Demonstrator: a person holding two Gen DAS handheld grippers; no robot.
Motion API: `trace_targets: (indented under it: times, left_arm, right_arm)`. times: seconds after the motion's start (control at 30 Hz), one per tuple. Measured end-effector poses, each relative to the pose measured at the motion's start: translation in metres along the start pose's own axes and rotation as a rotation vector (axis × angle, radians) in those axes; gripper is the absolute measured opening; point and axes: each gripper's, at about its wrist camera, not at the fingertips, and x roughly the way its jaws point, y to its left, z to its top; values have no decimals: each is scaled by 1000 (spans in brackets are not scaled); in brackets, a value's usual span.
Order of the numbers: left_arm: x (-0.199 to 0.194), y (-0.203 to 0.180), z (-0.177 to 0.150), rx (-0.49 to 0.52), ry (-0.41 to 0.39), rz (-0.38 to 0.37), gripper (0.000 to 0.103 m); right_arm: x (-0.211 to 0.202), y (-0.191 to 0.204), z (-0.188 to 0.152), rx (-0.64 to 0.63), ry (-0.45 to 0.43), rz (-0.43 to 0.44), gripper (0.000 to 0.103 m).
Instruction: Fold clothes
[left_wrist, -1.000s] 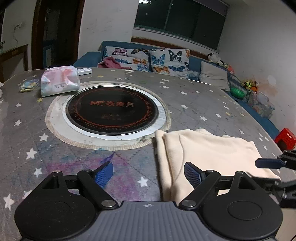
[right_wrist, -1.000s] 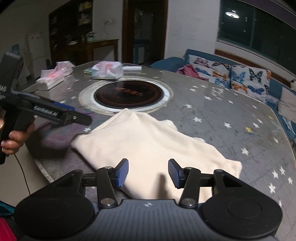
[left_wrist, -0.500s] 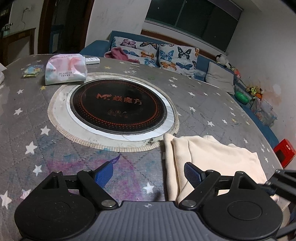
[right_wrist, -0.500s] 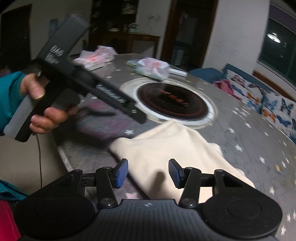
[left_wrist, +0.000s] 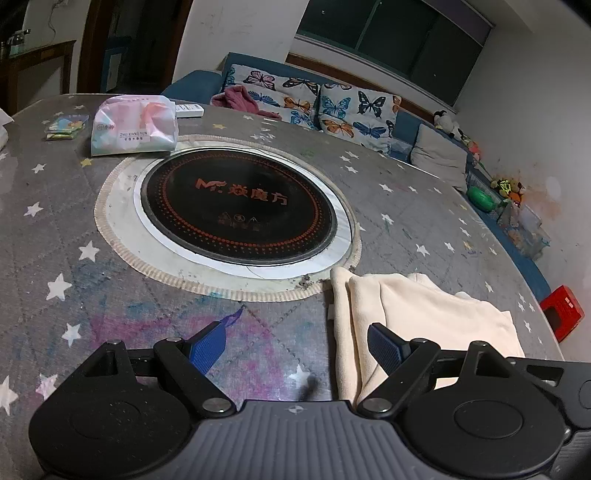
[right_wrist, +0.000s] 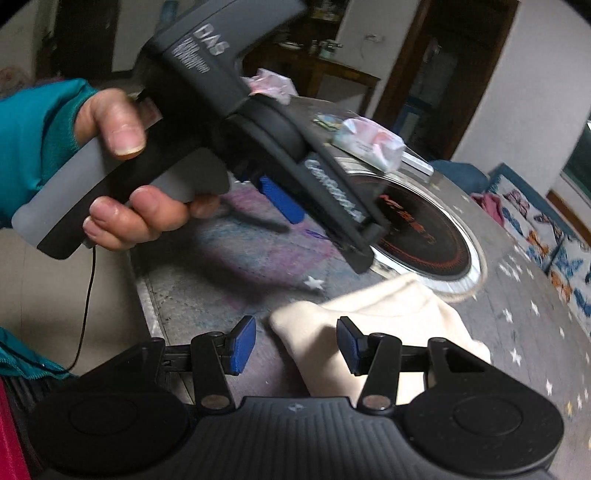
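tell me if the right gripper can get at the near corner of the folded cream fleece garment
Probably yes. The right gripper is open, and the folded cream fleece garment has its near corner lying just beyond its fingertips, nothing between them.

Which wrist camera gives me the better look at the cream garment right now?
The left wrist view: the cream garment lies sharp on the table, layered folded edges clear. The right wrist view shows only its near corner, motion-blurred, between the open right gripper fingers.

The cream garment is looking like soft matt fleece cloth; the round cooktop is showing glossy black glass; the surface is wearing matt printed cloth.
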Motion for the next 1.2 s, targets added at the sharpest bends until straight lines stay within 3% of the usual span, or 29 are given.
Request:
trace_targets:
  times: [0.37,0.63,1.2]
  left_arm:
    - [0,4,2,-37,4,-43,87]
    - [-3,12,8,-140,10,-119,87]
    - [33,2,2,-364,130,-265,84]
  right_arm:
    - [16,6,4,-48,30,-28,35]
    - [11,-9,6,33,8,-21,14]
    - [-26,-47,6,223,-100,-4,10]
